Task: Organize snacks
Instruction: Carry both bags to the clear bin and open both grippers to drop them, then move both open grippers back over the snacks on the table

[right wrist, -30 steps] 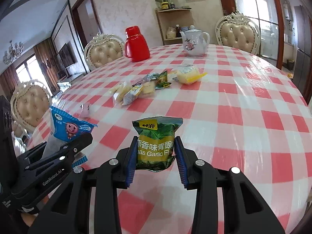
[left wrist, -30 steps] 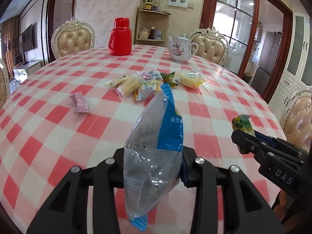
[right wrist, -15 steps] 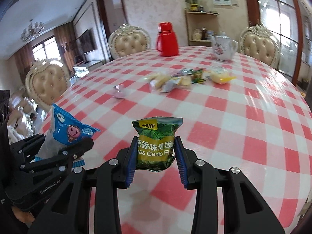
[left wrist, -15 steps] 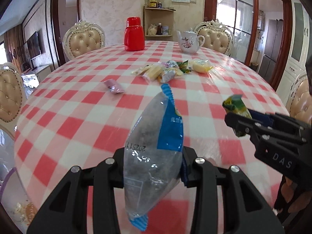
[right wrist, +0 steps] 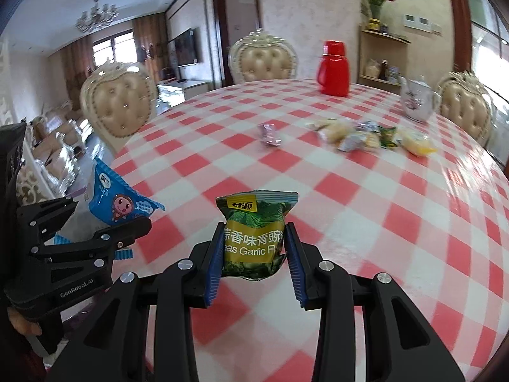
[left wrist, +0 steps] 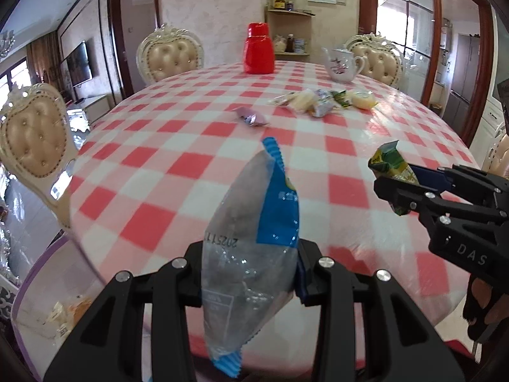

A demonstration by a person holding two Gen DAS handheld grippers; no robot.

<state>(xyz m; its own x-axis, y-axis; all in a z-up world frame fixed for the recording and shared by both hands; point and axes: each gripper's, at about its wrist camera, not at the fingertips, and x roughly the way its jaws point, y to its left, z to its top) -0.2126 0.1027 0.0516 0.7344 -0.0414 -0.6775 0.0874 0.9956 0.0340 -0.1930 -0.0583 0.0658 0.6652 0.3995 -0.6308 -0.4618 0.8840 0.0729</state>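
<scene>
My left gripper [left wrist: 251,273] is shut on a blue and clear snack packet [left wrist: 251,235], held upright above the near edge of the checked table [left wrist: 178,165]. The same blue packet [right wrist: 117,203] shows at the left of the right wrist view. My right gripper [right wrist: 254,254] is shut on a green garlic pea packet [right wrist: 254,232], also seen as the green packet [left wrist: 393,167] in the left wrist view. A heap of loose snacks [right wrist: 366,135] and a single purple snack [right wrist: 268,133] lie far across the table.
A red thermos [left wrist: 259,52] and a white teapot [left wrist: 343,65] stand at the table's far side. Padded chairs [left wrist: 35,133] ring the table. A purple-rimmed container [left wrist: 44,305] with some snacks sits below the table edge at lower left.
Both grippers have drawn back and to the left from the snack heap, still holding their packets. The table edge and the purple-rimmed container have come into the left wrist view.
</scene>
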